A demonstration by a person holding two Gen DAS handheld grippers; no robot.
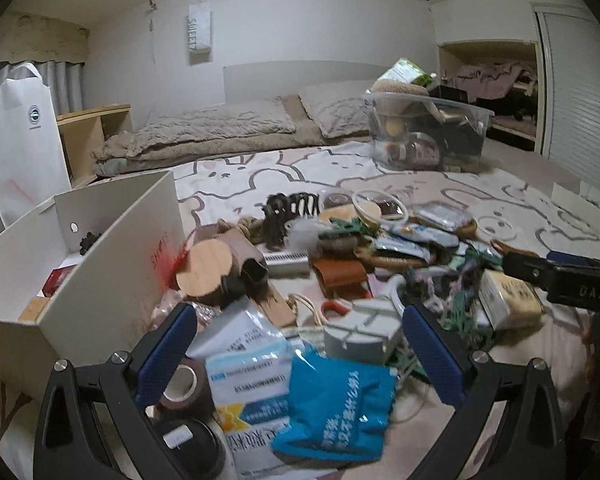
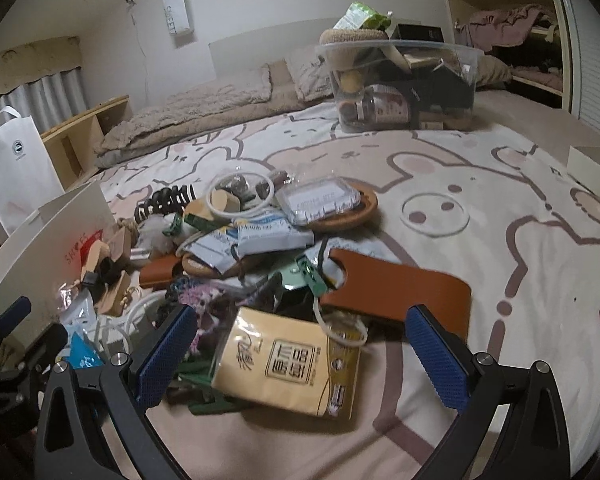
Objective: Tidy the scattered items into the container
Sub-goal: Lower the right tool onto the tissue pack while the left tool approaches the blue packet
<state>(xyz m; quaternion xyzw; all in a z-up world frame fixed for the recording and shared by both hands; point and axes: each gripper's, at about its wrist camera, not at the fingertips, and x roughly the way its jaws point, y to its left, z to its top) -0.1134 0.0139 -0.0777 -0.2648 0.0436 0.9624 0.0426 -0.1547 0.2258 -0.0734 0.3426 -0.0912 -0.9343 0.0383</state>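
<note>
A heap of small items lies on the bed sheet [image 2: 500, 208]. My left gripper [image 1: 300, 354] is open above a blue pouch [image 1: 336, 408], a white mask packet [image 1: 248, 384] and a brown tape roll [image 1: 186, 386]. A white shoebox [image 1: 80, 280] stands open at the left with a few items inside. My right gripper [image 2: 302, 350] is open around a yellow tissue pack [image 2: 290, 364], its jaws on either side without touching. A brown leather piece [image 2: 396, 288] lies just beyond. The right gripper also shows at the right edge of the left wrist view [image 1: 560, 276].
A clear plastic bin [image 2: 400, 84] full of items stands at the far side of the bed. Folded blankets [image 1: 204, 136] and pillows lie at the headboard. A white bag [image 1: 16, 140] stands at the left. A black hair claw [image 2: 168, 202] and round lids [image 2: 328, 204] lie in the heap.
</note>
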